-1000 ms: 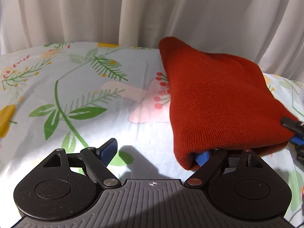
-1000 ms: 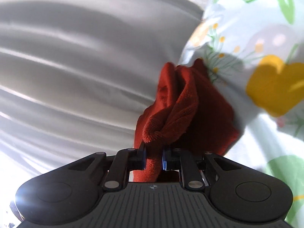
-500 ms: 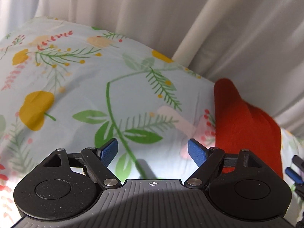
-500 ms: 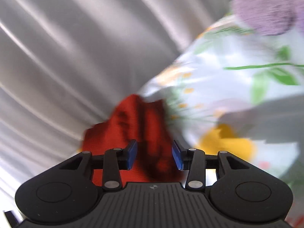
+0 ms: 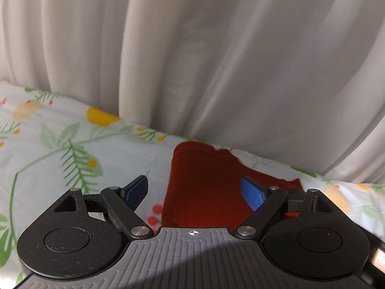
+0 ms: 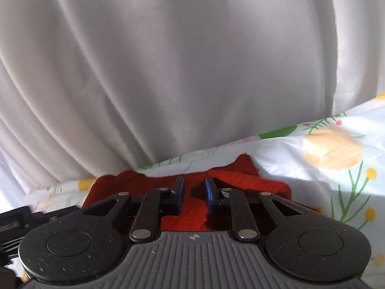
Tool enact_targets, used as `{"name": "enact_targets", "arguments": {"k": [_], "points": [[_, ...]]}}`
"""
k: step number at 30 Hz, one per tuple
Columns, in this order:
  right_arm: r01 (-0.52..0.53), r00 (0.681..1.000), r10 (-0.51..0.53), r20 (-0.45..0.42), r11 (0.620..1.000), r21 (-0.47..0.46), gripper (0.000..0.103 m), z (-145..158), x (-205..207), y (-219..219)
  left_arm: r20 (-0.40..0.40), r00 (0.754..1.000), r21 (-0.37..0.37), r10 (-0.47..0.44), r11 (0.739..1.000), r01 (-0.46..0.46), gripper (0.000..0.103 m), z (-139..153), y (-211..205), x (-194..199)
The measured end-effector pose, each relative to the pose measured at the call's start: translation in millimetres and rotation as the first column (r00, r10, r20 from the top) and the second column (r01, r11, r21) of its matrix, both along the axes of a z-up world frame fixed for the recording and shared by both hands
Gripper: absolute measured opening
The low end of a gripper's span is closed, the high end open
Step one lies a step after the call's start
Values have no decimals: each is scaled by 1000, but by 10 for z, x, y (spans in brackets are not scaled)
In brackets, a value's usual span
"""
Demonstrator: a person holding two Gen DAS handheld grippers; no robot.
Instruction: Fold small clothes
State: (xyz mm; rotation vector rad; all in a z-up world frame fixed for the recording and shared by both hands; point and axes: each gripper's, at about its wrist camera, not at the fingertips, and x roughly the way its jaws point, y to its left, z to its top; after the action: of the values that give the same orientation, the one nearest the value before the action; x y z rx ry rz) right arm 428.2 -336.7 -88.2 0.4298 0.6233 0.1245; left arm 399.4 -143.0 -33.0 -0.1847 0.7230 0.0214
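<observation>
Overhead, left gripper (image 5: pixel 193 192) wide (empty) — right gripper (image 6: pixel 194 196) closing.

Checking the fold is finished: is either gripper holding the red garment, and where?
Nothing is held. Left gripper: jaws wide over the red garment. Right gripper: jaws closing with nothing pinched between them.

The hat's (image 5: pixel 204 187) near end hides under the left claw's (image 5: pixel 193 191) body; the sheet (image 5: pixel 60 149) runs off-frame, blurred at right.

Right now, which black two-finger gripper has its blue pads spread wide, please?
The left gripper, jaws wide, opening, nothing between; the right gripper is closing, nearly together, also empty.
</observation>
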Motion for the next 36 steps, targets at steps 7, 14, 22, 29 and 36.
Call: {"name": "enact_targets", "arguments": {"k": [7, 14, 22, 29, 36], "points": [[92, 996, -94, 1, 976, 198, 0, -215, -166, -362, 1, 1000, -60, 21, 998, -20, 92, -291, 48, 135], [100, 995, -103, 12, 985, 144, 0, -191, -148, -260, -40, 998, -164, 49, 985, -54, 92, -382, 238, 220], [39, 998, -20, -68, 954, 298, 20, -58, -344, -668, -130, 980, -392, -151, 915, 89, 97, -317, 896, 83], [-23, 981, 102, -165, 908, 419, 83, -72, -890, -1362, -180, 955, -582, -234, 808, 88, 97, -429, 1468, -273], [-78, 955, 212, -206, 853, 515, 72, -238, -722, -1183, -176, 922, -604, -346, 777, 176, 92, -468, 1108, -266]]}}
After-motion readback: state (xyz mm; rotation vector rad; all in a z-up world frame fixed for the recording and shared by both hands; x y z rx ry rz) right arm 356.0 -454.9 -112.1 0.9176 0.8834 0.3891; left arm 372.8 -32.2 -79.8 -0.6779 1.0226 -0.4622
